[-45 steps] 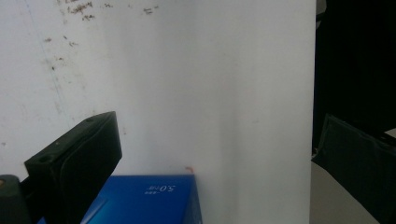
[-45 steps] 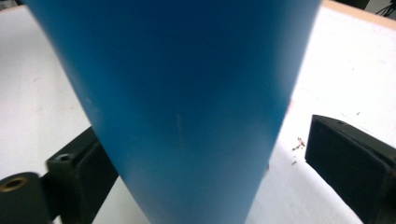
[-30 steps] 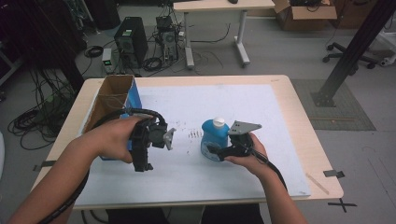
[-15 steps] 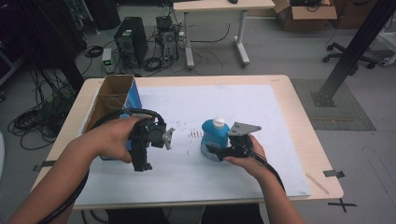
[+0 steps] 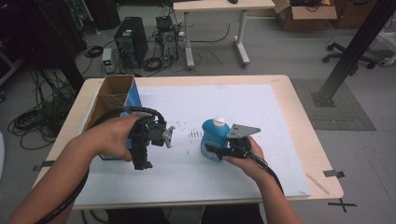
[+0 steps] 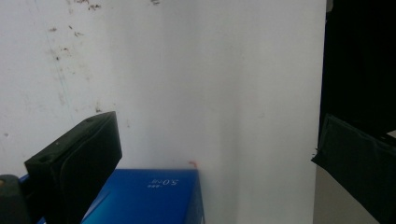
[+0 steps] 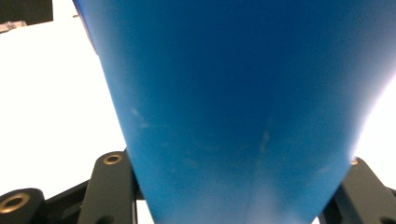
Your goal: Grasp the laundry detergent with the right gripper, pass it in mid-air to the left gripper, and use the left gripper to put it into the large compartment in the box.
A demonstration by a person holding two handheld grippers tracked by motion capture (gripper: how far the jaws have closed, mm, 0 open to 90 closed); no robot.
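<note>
White-topped table (image 5: 280, 116): upright blue plastic bottle with white cap (image 5: 214, 138) clamped between right gripper (image 5: 215, 150) jaws, axis vertical. Left gripper (image 5: 141, 158) jaws wide, empty, beside blue cardboard box (image 5: 133, 95).

A blue plastic bottle (image 5: 214, 140) with a white cap stands upright on the white table sheet, a little right of the table's middle. The right gripper (image 5: 215, 150) clasps its lower body, one black jaw on each side, so up close its smooth, faintly scuffed blue wall (image 7: 243, 107) rises between the jaws.
</note>
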